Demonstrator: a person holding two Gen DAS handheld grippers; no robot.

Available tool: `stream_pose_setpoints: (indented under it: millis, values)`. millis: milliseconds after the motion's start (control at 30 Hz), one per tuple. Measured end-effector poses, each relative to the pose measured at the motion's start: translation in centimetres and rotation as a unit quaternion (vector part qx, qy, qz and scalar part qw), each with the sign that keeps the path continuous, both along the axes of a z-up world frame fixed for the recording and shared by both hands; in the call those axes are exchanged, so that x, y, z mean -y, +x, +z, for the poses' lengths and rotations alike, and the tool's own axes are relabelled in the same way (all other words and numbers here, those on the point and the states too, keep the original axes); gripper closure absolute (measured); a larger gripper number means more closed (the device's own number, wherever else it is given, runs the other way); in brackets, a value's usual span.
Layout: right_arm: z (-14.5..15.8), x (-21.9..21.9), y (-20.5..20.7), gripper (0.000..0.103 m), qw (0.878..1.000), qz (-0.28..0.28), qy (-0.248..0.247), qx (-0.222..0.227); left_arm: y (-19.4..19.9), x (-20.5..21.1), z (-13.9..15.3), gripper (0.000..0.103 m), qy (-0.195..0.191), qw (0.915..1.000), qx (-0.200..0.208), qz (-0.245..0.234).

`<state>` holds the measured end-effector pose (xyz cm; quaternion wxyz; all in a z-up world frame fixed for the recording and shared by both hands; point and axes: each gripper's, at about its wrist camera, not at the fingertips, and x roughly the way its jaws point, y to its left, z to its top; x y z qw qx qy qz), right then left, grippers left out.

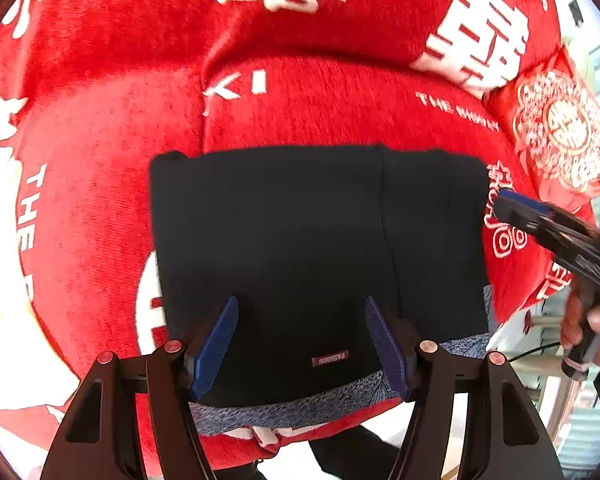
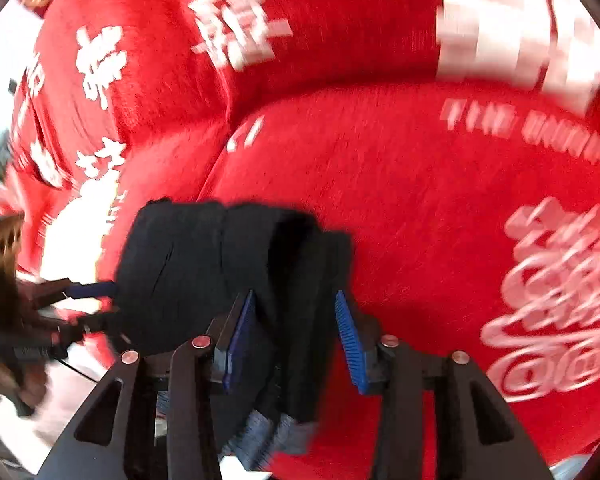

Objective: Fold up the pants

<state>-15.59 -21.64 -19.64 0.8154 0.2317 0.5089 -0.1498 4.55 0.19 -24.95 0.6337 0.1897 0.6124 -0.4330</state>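
Note:
Black pants [image 1: 300, 240] lie folded into a flat rectangle on a red cushion [image 1: 340, 104], with a grey-blue patterned waistband [image 1: 300, 408] and a small label [image 1: 330, 358] at the near edge. My left gripper [image 1: 302, 320] hovers open over that near edge, its blue pads well apart and nothing pinched. My right gripper [image 1: 508, 204] is at the pants' right side. In the right wrist view, the stacked layers of the pants [image 2: 188, 264] run between the right gripper's [image 2: 296, 328] blue pads. The right pad stands clear of the cloth. My left gripper [image 2: 96, 304] shows at the pants' far side.
The seat is covered in red velvet with white characters, with a seam [image 1: 204, 92] between two cushions behind the pants. An embroidered red pillow [image 1: 560, 128] lies at the right. A person's hand [image 1: 596, 332] holds the right gripper's handle. The cushion's front edge is just below the waistband.

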Motion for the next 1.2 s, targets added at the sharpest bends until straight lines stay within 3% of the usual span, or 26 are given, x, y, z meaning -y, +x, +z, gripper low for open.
stream_pose_setpoints:
  millis: [100,167,200,267,333,400,467,533,600,667,733,833,1000,1133,1200]
  values:
    - [2.6,-3.4,2.2,0.05,0.996,0.076,-0.024,0.042,0.2,-0.8,-0.6,0.036,-0.007,0.9998,-0.016,0.002]
    - [1.1,-4.7,4.1,0.045,0.992,0.112,-0.003,0.052,-0.5,-0.4,-1.4,0.036,-0.004,0.9996,-0.023,-0.014]
    - [-1.2,-4.5,5.7,0.045,0.992,0.122,-0.005,0.03,-1.0,-0.2,-1.9,0.036,-0.004,0.9995,-0.012,-0.029]
    - [-5.2,-3.0,6.9,0.056,0.993,0.115,-0.014,-0.023,-1.9,0.1,-3.9,0.036,0.007,0.9982,0.004,-0.06]
    - [-6.4,-0.9,7.1,0.073,0.996,0.09,0.001,0.017,-2.3,0.0,-4.2,0.036,0.005,0.9976,0.016,-0.067]
    - [-5.8,-0.3,7.3,0.075,0.996,0.089,0.014,-0.001,-2.1,-0.2,-3.4,0.036,0.009,0.998,0.011,-0.061]
    - [-3.3,-1.4,7.0,0.07,0.996,0.09,0.004,-0.004,-1.4,-1.3,-1.9,0.036,-0.004,0.9994,0.009,-0.034]
    - [-0.9,-3.4,5.2,0.057,0.994,0.105,-0.012,0.009,-0.5,-2.9,-0.4,0.036,-0.042,0.999,-0.012,0.0]
    - [0.5,-6.0,3.1,0.044,0.988,0.146,-0.04,0.016,-0.1,-3.6,-0.4,0.036,-0.051,0.9981,-0.028,0.02]
    - [-0.3,-8.9,0.6,0.041,0.972,0.208,-0.106,-0.028,-0.5,-3.3,-2.6,0.036,-0.007,0.9994,-0.033,0.007]
    - [-3.4,-10.2,-1.4,0.039,0.948,0.247,-0.177,-0.1,-1.5,-2.9,-5.1,0.036,0.035,0.9988,-0.013,-0.031]
    - [-3.3,-7.5,-3.0,0.033,0.972,0.184,-0.108,-0.094,-1.9,-3.0,-4.0,0.036,0.025,0.9991,0.004,-0.033]
    - [0.7,-7.0,-1.8,0.031,0.981,0.15,-0.115,-0.053,-0.8,-4.3,-1.8,0.036,0.001,0.9996,0.027,-0.002]
    - [1.2,-7.4,0.5,0.029,0.985,0.148,-0.09,-0.015,-0.8,-3.8,-3.2,0.036,0.044,0.9982,0.036,-0.015]
    - [-1.2,-7.6,1.6,0.022,0.982,0.161,-0.089,-0.051,-1.1,-2.9,-4.0,0.036,0.089,0.994,0.057,-0.027]
